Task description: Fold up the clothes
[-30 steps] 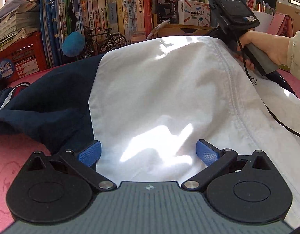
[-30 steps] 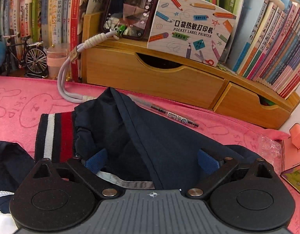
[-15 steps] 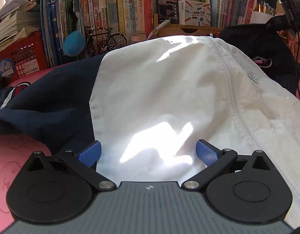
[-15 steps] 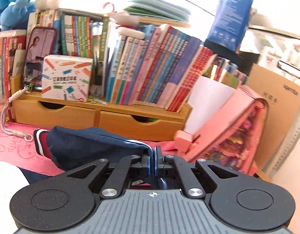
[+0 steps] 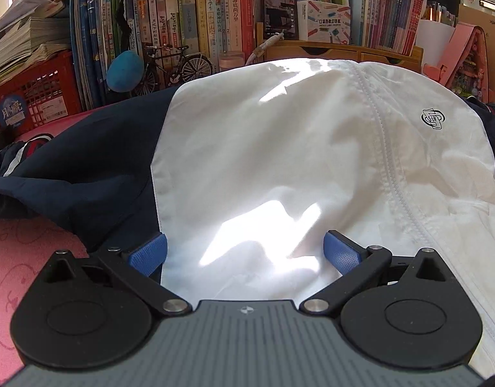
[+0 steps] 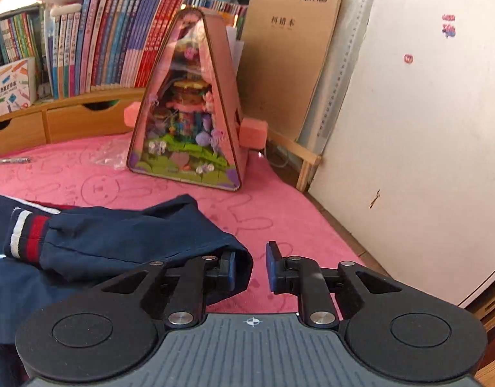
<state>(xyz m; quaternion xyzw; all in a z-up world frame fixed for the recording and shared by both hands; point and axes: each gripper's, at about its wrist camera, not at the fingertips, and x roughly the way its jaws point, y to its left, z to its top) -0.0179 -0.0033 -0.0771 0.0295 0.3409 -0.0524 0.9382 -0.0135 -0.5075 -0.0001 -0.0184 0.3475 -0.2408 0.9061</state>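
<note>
surface: pink rabbit-print mat (image 6: 86, 174) | far: crowded row of books (image 5: 196, 22) above wooden drawer unit (image 6: 54, 122) | far left: red crate (image 5: 31, 90) | right: white wall (image 6: 424, 113) | light: bright sun patches

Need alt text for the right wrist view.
The right gripper, jaws opening, sits beside a navy sleeve with a striped cuff on a pink mat. A triangular pink toy house stands behind.
</note>
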